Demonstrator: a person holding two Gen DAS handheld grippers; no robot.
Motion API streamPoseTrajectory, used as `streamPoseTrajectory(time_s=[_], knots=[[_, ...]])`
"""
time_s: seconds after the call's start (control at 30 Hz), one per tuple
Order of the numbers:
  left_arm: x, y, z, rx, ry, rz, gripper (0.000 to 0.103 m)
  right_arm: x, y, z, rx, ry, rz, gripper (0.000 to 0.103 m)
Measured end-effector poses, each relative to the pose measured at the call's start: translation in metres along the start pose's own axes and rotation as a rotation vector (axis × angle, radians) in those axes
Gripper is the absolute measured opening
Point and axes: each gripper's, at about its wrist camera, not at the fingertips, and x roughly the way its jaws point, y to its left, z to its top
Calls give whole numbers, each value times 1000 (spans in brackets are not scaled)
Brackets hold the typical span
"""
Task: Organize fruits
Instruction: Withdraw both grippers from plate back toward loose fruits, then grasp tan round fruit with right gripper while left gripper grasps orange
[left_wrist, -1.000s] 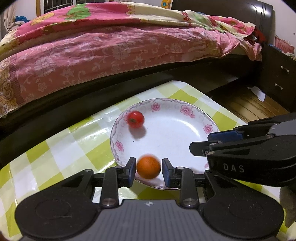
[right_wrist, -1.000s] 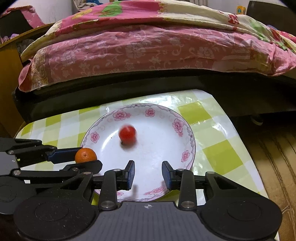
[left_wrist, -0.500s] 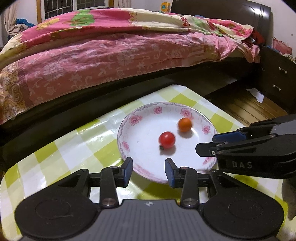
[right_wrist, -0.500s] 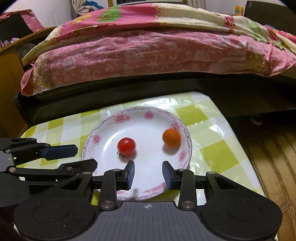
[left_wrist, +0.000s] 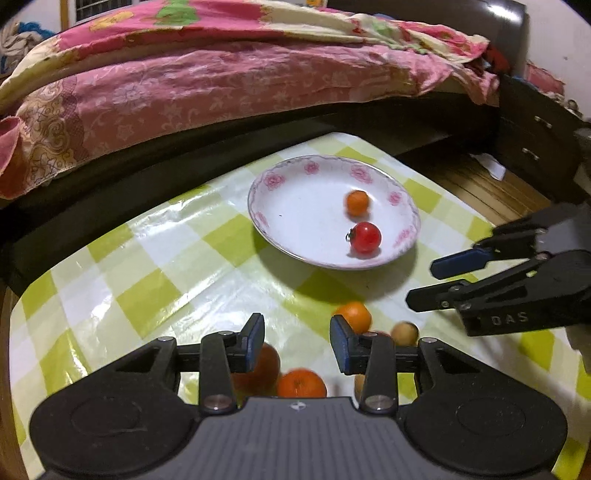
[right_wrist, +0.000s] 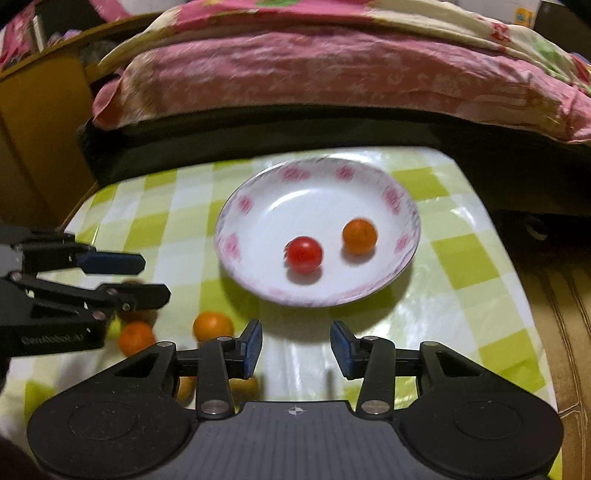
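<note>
Left wrist: orange (left_wrist: 355, 316) just beside open hand-held gripper (left_wrist: 297, 343)

Red tomato (left_wrist: 365, 238) and small orange (left_wrist: 357, 202) in flowered plate (left_wrist: 266, 192); empty left tongs (left_wrist: 297, 341) spread.

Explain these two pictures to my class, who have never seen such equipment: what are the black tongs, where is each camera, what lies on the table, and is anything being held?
A person holds one set of tongs in each hand; there is no robot arm. A wide-angle camera sits on each, looking forward along its two blue-padded fingers. One picture is from the left tongs, the other from the right tongs; each also sees its partner at the side.

On the green-checked tablecloth stands a flowered plate holding a red tomato and a small orange fruit. More fruit lies loose on the cloth nearer the cameras, including an orange one and a pale brown one; others are partly hidden.

Both tongs are open and hold nothing.
</note>
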Motion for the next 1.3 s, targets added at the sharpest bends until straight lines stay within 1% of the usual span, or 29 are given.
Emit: streamPoseTrajectory(time_s=[0.2, 0.37, 0.5, 0.63, 0.87, 0.93, 1.0, 1.13, 1.17, 1.2, 1.3], knots=[[-13, -3, -17, 89, 3, -20, 46, -1, 10, -8, -103, 58, 41, 39], [-9, -6, -29, 132, 40, -42, 46, 2, 17, -15, -199, 88, 55, 39], [-3, -10, -35, 173, 60, -38, 46, 4, 20, -15, -237, 101, 87, 39], [6, -9, -37, 160, 78, -35, 46, 4, 23, -17, -280, 105, 98, 39], [16, -9, -36, 137, 78, -23, 46, 13, 22, -17, -286, 115, 94, 39], [20, -9, -36, 122, 89, -27, 46, 14, 21, -16, -273, 110, 102, 39], [22, -11, -38, 126, 93, -15, 45, 16, 21, -15, -267, 111, 107, 39], [23, -10, -36, 109, 84, -16, 45, 21, 22, -17, -268, 123, 106, 32], [22, -11, -35, 105, 79, -20, 44, 21, 22, -17, -265, 124, 105, 28], [22, -11, -34, 106, 75, -21, 44, 22, 21, -17, -261, 123, 109, 26], [21, -13, -34, 114, 69, -16, 41, 23, 22, -14, -244, 118, 114, 23]])
